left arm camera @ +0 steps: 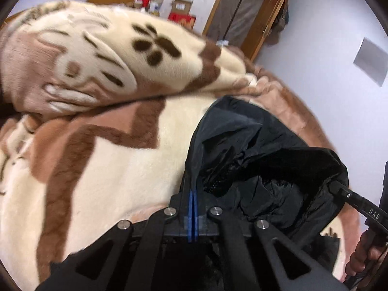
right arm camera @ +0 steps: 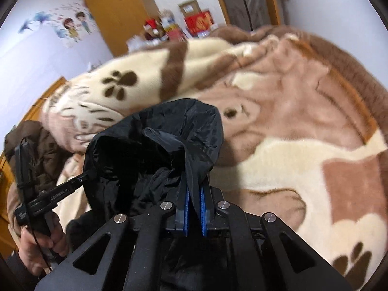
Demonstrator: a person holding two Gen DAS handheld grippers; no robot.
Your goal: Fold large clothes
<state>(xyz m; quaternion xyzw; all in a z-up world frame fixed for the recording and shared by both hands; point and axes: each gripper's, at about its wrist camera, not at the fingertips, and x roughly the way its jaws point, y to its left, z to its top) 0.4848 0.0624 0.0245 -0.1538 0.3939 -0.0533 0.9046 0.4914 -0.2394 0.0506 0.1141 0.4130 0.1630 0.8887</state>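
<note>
A black, shiny jacket [left arm camera: 254,150] hangs bunched over a cream and brown paw-print blanket [left arm camera: 109,169]. In the left wrist view my left gripper [left arm camera: 193,191] is shut on a thin edge of the jacket, blue pads pressed together. At the right edge of that view, my right gripper [left arm camera: 335,186] bites the jacket's other edge. In the right wrist view the jacket [right arm camera: 157,133] is held up in a loop. There my right gripper [right arm camera: 194,191] is shut on a fold of its fabric. At the left my left gripper [right arm camera: 84,177] clamps the far edge, held by a hand [right arm camera: 34,245].
The blanket [right arm camera: 291,121] covers a bed and is heaped toward the back. A brown padded coat [right arm camera: 41,150] lies at the bed's left edge. Red boxes [right arm camera: 198,21] and clutter stand behind the bed, near a wooden door [right arm camera: 116,17] and a wardrobe [left arm camera: 242,12].
</note>
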